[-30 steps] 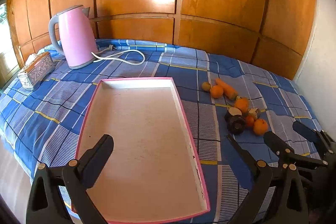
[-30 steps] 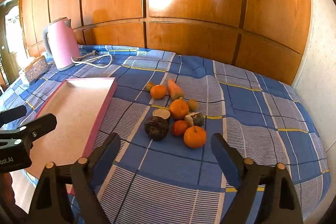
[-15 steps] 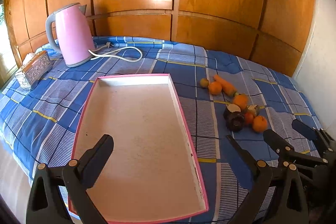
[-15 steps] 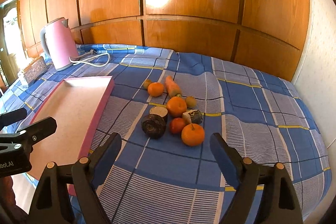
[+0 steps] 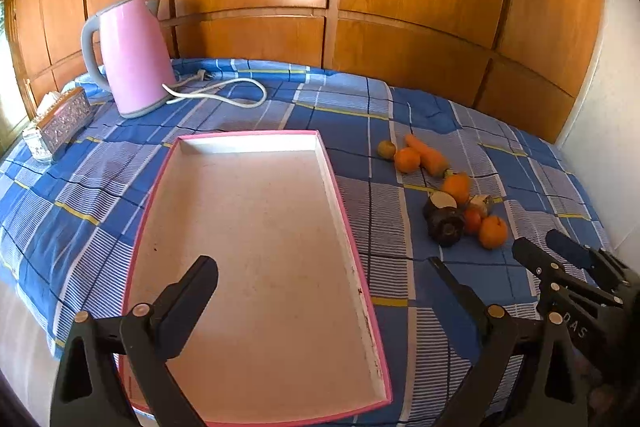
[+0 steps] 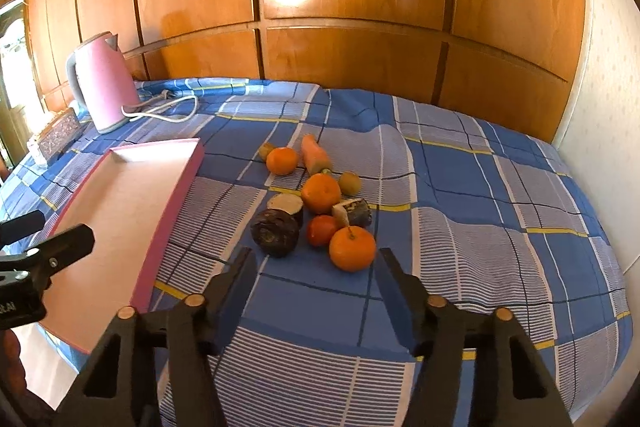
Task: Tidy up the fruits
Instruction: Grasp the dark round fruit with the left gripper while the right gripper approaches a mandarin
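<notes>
We hold both tools wide open and empty over the blue checked bed (image 6: pixel 460 163). Our right tool (image 6: pixel 314 269) hangs just short of the fruit pile, and the nearest orange (image 6: pixel 352 248) lies straight ahead, a little right of the midline between its fingers, close to their tips. Just left of that orange sit a small red fruit (image 6: pixel 321 230) and a dark round one (image 6: pixel 275 233); further back we see another orange (image 6: pixel 321 193), a third orange (image 6: pixel 282 160) and a carrot (image 6: pixel 315 155) whose long axis runs away from us.

Our left tool (image 5: pixel 324 277) hovers over the near end of the pink-rimmed tray (image 5: pixel 346 227), which holds nothing. From that view the pile lies well off to the right, so we judge the right tool the nearer one for the first pick.

The tray lies to the left of the pile, its long edge running away from us alongside the fruit. The coming move, as we see it, is a short reach forward onto the nearest orange, then a carry leftward over the rim. A pink kettle (image 5: pixel 130 61) stands at the far left, well apart.
</notes>
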Demonstrator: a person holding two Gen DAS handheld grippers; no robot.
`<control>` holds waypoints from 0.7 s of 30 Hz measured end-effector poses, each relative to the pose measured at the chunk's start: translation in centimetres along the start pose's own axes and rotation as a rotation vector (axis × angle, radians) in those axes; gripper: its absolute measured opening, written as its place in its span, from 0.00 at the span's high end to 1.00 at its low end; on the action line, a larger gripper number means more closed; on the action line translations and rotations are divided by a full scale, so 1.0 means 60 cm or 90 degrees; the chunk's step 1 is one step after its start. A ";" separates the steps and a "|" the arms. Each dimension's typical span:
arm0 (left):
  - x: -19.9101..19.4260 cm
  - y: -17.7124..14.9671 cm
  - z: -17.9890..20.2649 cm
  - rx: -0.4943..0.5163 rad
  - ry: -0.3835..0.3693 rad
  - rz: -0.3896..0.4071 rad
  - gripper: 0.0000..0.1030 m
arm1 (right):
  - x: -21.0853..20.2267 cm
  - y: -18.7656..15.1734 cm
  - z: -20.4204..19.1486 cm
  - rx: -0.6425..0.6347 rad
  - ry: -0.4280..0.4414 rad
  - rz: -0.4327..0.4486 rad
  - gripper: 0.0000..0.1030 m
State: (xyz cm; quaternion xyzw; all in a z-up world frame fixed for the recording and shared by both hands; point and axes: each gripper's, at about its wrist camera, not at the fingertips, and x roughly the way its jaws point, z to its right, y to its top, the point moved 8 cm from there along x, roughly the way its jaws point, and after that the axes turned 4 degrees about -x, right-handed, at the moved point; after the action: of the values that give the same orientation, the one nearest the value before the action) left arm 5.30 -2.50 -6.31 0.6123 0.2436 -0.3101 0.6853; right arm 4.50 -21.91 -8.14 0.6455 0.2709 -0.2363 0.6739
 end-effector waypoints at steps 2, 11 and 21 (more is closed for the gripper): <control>0.003 -0.002 0.002 0.002 -0.001 -0.004 0.04 | 0.003 -0.003 0.008 0.011 0.003 -0.005 0.50; 0.027 -0.014 0.036 0.026 -0.069 -0.062 0.49 | 0.025 -0.032 0.055 0.085 0.054 -0.050 0.75; 0.062 -0.026 0.092 0.042 -0.158 -0.154 0.78 | 0.077 -0.037 0.080 0.109 0.070 -0.082 0.73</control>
State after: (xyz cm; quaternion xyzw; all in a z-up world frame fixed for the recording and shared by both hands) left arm 6.49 -8.53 -9.29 0.5578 0.2185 -0.4712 0.6474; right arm 6.73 -26.70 -12.77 0.6940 0.3269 -0.2657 0.5838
